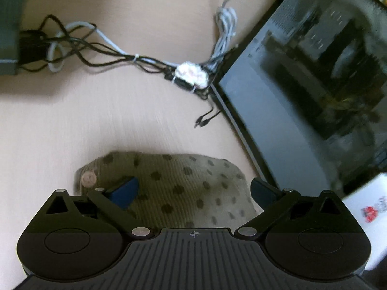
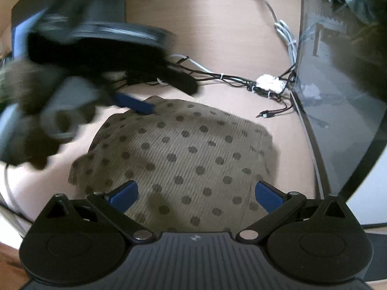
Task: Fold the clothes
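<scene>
A tan ribbed garment with dark dots (image 2: 183, 154) lies folded in a compact bundle on the pale wooden table (image 2: 217, 36). It also shows in the left wrist view (image 1: 179, 188), with a pink button (image 1: 88, 179) at its left edge. My left gripper (image 1: 193, 192) is open, its blue pads spread wide just above the cloth. My right gripper (image 2: 196, 193) is open over the near part of the garment. The left gripper appears blurred in the right wrist view, its blue fingertip (image 2: 135, 104) at the garment's far left corner.
A dark monitor (image 1: 314, 84) stands at the right, close to the garment. A tangle of black and grey cables (image 1: 135, 58) with a white wad (image 1: 192, 73) lies behind. A white box (image 1: 370, 215) sits at the right. A dark object (image 1: 9, 24) stands at the far left.
</scene>
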Demonstrator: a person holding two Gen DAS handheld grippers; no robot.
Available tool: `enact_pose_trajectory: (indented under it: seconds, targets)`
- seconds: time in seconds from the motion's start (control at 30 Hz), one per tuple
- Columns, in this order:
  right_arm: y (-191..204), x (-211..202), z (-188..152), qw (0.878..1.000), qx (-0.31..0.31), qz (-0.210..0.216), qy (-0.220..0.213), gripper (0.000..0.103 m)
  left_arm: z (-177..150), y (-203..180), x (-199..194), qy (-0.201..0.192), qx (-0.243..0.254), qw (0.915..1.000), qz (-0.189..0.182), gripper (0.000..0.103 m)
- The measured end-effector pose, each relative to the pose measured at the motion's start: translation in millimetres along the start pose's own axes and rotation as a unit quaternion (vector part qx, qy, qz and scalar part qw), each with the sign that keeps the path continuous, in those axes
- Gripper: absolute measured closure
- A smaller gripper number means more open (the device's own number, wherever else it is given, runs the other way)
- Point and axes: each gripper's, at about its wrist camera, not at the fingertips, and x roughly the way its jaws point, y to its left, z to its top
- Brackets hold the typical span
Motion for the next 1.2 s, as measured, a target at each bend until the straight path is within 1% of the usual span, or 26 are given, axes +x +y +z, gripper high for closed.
enact_pose_trajectory:
  seconds: [0.07,0.17,0.27,0.37,0.47,0.6,0.63,0.73,0.83,0.9,0.93,1.03,1.1,1.17,1.2]
  targets:
    - [-1,8,3,0.999,0.029,0.011,0.007,0.000,-10,13,-25,0.000,-0.016,0.9998,-0.009,0.002]
    - [1,23,5,0.997,0.064,0.018,0.028,0.000,-27,30,-56,0.011,-0.033,0.9994,-0.005,0.002]
    - [8,34,4,0.996,0.078,0.005,0.050,0.000,-43,43,-83,0.018,-0.039,0.9991,-0.001,0.002]
    - [14,38,2,0.995,0.083,-0.012,0.060,0.000,-58,52,-107,0.018,-0.028,0.9993,-0.015,0.002]
    - [17,40,3,0.992,0.096,-0.025,0.073,0.000,-73,60,-119,0.023,-0.016,0.9988,-0.041,0.002]
    - [21,44,7,0.991,0.089,-0.037,0.093,0.000,-86,67,-115,0.029,-0.022,0.9961,-0.080,0.002]
    - [20,43,8,0.991,0.089,-0.034,0.098,0.000,-89,68,-113,0.030,-0.029,0.9959,-0.081,0.002]
    - [13,26,7,0.992,0.078,-0.014,0.093,0.000,-94,66,-102,0.025,-0.053,0.9964,-0.061,0.002]
    - [0,3,1,0.996,0.066,-0.010,0.062,0.000,-98,61,-96,-0.010,-0.060,0.9980,-0.018,0.002]
    - [-9,-12,-2,0.998,0.056,-0.005,0.035,0.000,-98,57,-87,-0.027,-0.083,0.9959,0.022,0.002]
    - [-12,-19,-3,0.999,0.045,-0.008,0.015,0.000,-97,55,-82,-0.033,-0.092,0.9946,0.035,0.002]
    - [-19,-38,0,0.998,0.017,-0.042,-0.045,0.001,-92,42,-63,-0.041,-0.098,0.9926,0.059,0.002]
    - [-28,-36,8,0.998,0.032,-0.027,-0.057,0.012,-90,31,-50,-0.045,-0.086,0.9924,0.077,0.002]
    - [-36,-23,16,0.997,0.052,0.000,-0.051,0.028,-91,17,-39,-0.041,-0.068,0.9914,0.104,0.002]
    - [-39,-13,20,0.997,0.062,0.012,-0.047,0.031,-92,10,-34,-0.033,-0.054,0.9902,0.125,0.002]
